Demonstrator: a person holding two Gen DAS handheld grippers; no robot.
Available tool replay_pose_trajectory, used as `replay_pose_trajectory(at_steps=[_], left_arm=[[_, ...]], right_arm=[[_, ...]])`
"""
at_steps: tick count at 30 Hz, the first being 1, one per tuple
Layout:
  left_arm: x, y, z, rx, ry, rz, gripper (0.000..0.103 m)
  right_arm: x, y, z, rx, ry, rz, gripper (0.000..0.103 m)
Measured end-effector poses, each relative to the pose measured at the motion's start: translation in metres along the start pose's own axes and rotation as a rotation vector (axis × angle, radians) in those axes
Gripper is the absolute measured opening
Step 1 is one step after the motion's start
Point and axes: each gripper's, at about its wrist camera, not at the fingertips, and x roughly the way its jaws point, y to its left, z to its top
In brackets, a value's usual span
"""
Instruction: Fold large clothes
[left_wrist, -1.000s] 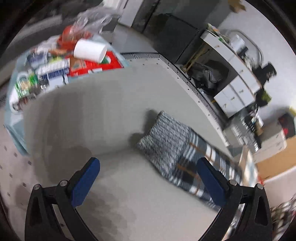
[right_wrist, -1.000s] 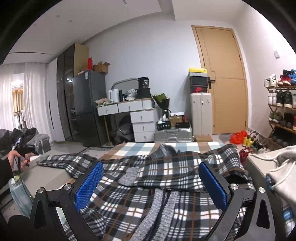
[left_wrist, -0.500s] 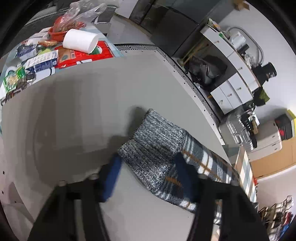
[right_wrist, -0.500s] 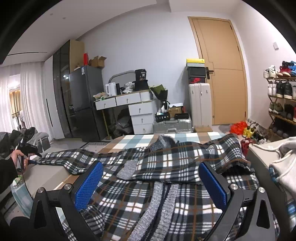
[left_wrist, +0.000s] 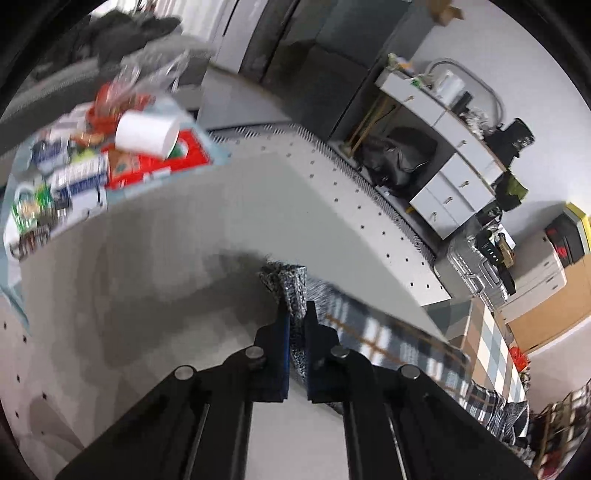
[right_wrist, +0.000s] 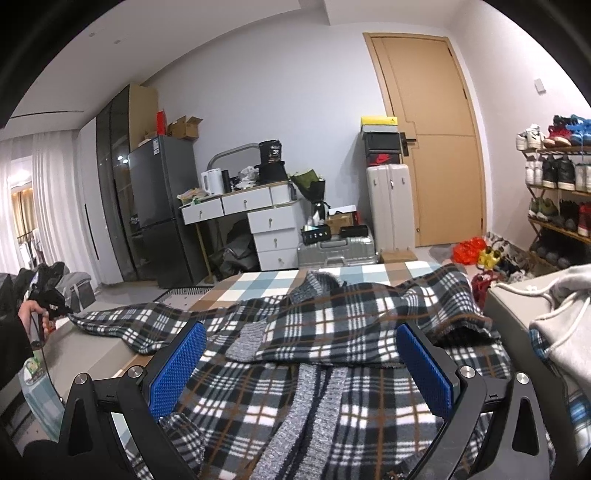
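At the bed's (left_wrist: 155, 258) left edge, the left gripper (left_wrist: 295, 317) pinches the plaid jacket's (right_wrist: 332, 332) knit cuff (left_wrist: 291, 288); the right gripper (right_wrist: 301, 365) hovers wide open. Folding has barely begun.

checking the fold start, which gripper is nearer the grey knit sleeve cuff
Left. The left gripper is shut on the grey knit cuff; the right gripper hovers open over the plaid jacket body, away from that cuff.

Two black hand-held grippers with blue-padded fingers.
The left hand-held gripper (left_wrist: 296, 317) and right hand-held gripper (right_wrist: 301, 367) share black angular frames, round silver screws and textured blue pads (right_wrist: 179, 365); a dark sleeve (right_wrist: 11, 347) covers one arm.
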Motion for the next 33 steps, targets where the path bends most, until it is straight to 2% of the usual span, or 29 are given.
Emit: replay_pose_trajectory(at_steps=[4,8,11,15,17,22,26,29,33], left_arm=[[-0.023,-0.030,0.005,0.076,-0.073,-0.051,0.001],[-0.053,-0.090,-0.003,0.206,-0.131,-0.147,0.001],[-0.070,-0.135,-0.020,0.298,-0.169,-0.231,0.001],[-0.092,-0.207,-0.061,0.422,-0.209,-0.383,0.001],[-0.104,-0.250,-0.088,0.505,-0.193,-0.471,0.001],[-0.113,-0.328,-0.146,0.656,-0.139,-0.593,0.001],[-0.092,-0.378,-0.187,0.704,-0.017,-0.670,0.001],[-0.077,-0.402,-0.213,0.728,0.063,-0.691,0.001],[-0.065,-0.443,-0.266,0.780,0.167,-0.752,0.001]], right_arm=[[-0.002,-0.004,0.002,0.018,-0.005,-0.002,0.103],[-0.005,-0.005,0.003,0.027,-0.010,0.003,0.103],[-0.008,-0.008,0.005,0.041,-0.018,0.011,0.103],[-0.011,-0.011,0.007,0.048,-0.021,-0.006,0.103],[-0.011,-0.013,0.009,0.046,-0.019,-0.030,0.103],[-0.013,-0.035,0.012,0.116,-0.013,-0.087,0.103],[-0.017,-0.066,0.014,0.223,-0.003,-0.151,0.103],[-0.022,-0.089,0.016,0.302,-0.007,-0.186,0.103],[-0.033,-0.119,0.016,0.392,-0.031,-0.249,0.103]])
